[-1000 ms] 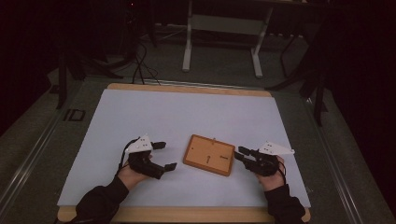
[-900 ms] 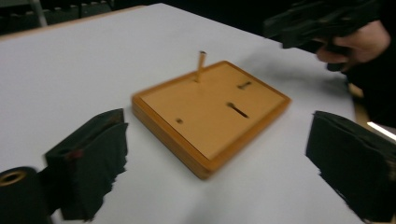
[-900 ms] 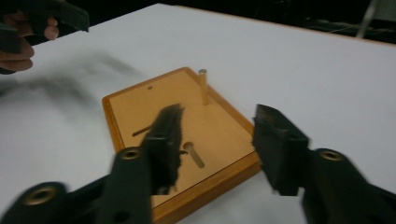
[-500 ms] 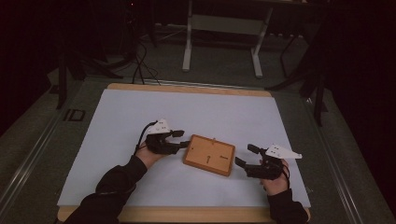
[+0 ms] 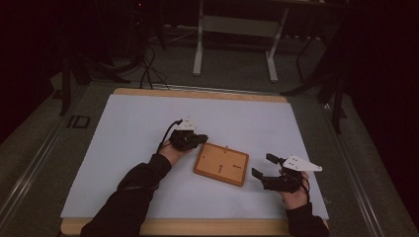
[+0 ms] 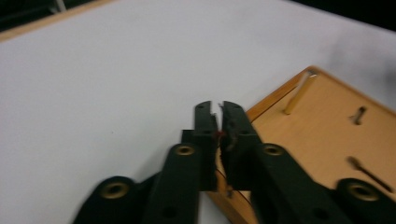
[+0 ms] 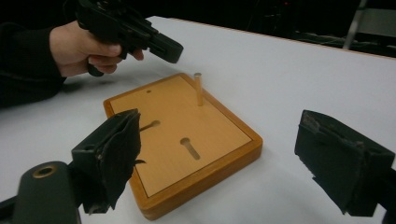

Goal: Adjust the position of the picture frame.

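the wooden board lies flat on the white table cover, a little right of the middle of the high view, with one upright peg standing near its far edge; in the right gripper view, two slot-shaped holes and a small round hole show in its top face, all empty.

the left gripper sits just left of and above the board in the high view, its tips at the board's upper left corner; in the left gripper view the jaws stand together with just a sliver between them, and a tiny reddish speck shows where they meet; i cannot tell whether that is something pinched or part of the pads. the jaws hang over the board's edge, near the peg.

the right gripper rests low at the lower right of the high view, just beside the board's right edge but apart from it; its jaws stand wide apart with nothing between them, facing the board.

as a judgement, the work looks barely begun or at a pause; one peg is seated, the other holes are unfilled, and no loose pegs lie in sight on the cover; what is left seems to be whatever the left gripper is about to do at the peg, with the right one waiting to steady the board.
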{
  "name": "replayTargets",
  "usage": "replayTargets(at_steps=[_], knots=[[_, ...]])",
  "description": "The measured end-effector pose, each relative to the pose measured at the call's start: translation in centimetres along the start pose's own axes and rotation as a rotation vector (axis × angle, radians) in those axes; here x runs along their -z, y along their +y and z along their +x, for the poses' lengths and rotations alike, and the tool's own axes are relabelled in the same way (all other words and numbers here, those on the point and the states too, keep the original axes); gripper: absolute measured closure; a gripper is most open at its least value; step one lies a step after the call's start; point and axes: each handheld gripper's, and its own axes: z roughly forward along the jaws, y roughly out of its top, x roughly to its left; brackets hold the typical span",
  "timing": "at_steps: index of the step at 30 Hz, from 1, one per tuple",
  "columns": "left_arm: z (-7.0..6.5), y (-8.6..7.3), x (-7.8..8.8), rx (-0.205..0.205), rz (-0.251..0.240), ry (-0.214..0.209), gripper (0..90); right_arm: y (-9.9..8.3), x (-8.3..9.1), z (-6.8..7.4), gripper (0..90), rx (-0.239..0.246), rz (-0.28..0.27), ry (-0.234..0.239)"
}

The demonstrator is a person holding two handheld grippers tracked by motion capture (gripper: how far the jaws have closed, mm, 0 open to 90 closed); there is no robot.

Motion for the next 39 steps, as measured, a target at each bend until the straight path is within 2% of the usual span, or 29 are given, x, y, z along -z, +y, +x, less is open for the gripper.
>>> replayTargets(at_steps=[5, 11, 13, 15, 18, 23, 33, 39], knots=[[0.3, 0.4, -1.6, -0.015, 0.053, 0.002, 89.6, 0.1, 0.0, -0.1, 14.1, 0.007, -0.004, 0.005], [0.5, 0.7, -2.5, -0.024, 0.074, 0.003, 89.6, 0.0, -0.2, -0.3, 14.1, 0.001, -0.001, 0.012], [0.6, 0.8, -2.8, -0.032, 0.094, 0.005, 89.6, 0.0, -0.2, -0.2, 14.2, 0.0, 0.002, 0.019], [0.7, 0.7, -2.9, -0.029, 0.099, -0.008, 89.8, 0.0, -0.3, -0.2, 14.2, 0.01, 0.004, 0.015], [0.8, 0.7, -2.9, -0.029, 0.103, -0.014, 89.9, 0.0, -0.4, -0.2, 14.2, 0.004, 0.006, 0.02], [0.7, 1.1, -2.9, -0.052, 0.129, -0.016, 90.0, -0.1, -0.6, -0.1, 14.3, -0.001, 0.016, 0.03], [0.7, 0.6, -2.3, -0.008, 0.135, -0.034, 90.0, -0.1, -0.8, -0.1, 15.0, -0.004, 0.017, 0.044], [0.5, 0.4, -1.7, 0.004, 0.154, -0.052, 90.0, 0.0, -0.9, 0.0, 15.3, -0.001, 0.021, 0.059]])
